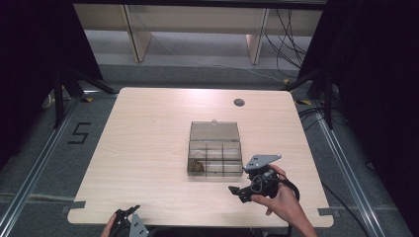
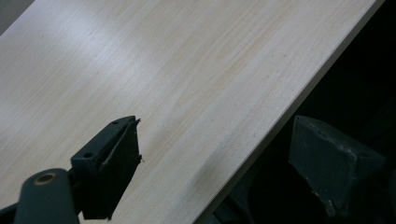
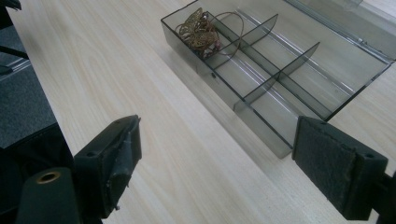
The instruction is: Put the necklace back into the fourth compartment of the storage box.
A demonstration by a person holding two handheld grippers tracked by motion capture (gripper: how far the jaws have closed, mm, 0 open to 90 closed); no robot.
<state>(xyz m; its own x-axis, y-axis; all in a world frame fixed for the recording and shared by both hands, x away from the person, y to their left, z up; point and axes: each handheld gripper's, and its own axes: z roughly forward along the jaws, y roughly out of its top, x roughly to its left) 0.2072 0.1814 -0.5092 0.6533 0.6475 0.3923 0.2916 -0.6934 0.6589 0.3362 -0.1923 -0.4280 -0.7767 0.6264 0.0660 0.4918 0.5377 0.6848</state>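
Hovering right gripper (image 1: 245,189), jaws spread and empty lower right of box (image 1: 215,158), could knock it reaching the jewelry (image 3: 200,31).

Left gripper (image 1: 129,213) cut off at the frame's bottom edge.
Beyond the right gripper (image 1: 240,190), brass trinket (image 3: 200,29) too tangled to identify.
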